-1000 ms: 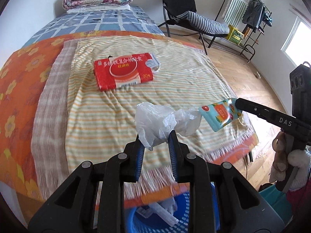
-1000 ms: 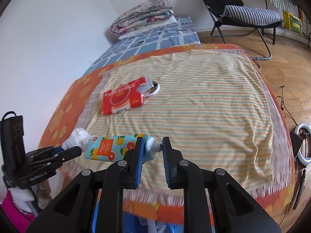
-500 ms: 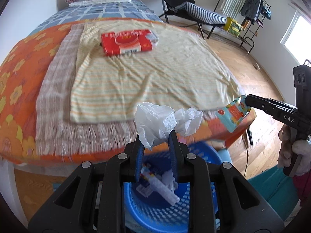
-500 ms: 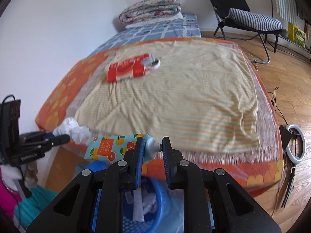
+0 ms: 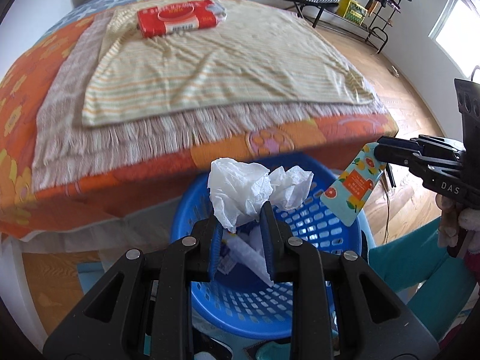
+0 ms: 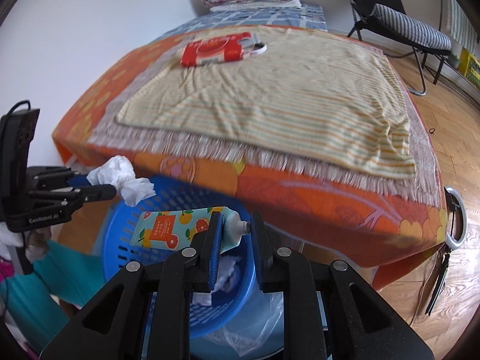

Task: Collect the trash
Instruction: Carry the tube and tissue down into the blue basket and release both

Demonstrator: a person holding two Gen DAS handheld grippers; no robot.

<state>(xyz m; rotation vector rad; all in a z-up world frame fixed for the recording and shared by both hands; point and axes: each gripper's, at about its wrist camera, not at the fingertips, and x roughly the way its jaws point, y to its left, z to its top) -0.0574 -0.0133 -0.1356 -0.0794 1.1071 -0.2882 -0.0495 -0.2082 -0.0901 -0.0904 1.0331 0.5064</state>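
Note:
My left gripper (image 5: 240, 225) is shut on a crumpled white tissue (image 5: 249, 189) and holds it above the blue perforated basket (image 5: 318, 225). In the right wrist view the same tissue (image 6: 123, 180) hangs over the basket's left rim (image 6: 120, 240). My right gripper (image 6: 235, 234) is shut on the neck of a teal tube printed with oranges (image 6: 171, 229), which lies sideways over the basket. In the left wrist view the tube (image 5: 354, 189) hangs from the right gripper (image 5: 378, 153) at the basket's right edge. White scraps lie inside the basket.
The bed (image 5: 270, 147) with an orange flowered cover and a striped blanket (image 5: 210, 66) stands just behind the basket. A red packet (image 5: 177, 18) lies far back on it. A folding chair (image 6: 399, 21) and wooden floor are to the right. A ring light (image 6: 456, 213) lies on the floor.
Both grippers have moved back off the bed and downward with their loads. They now hang over the blue basket instead of over the blanket.

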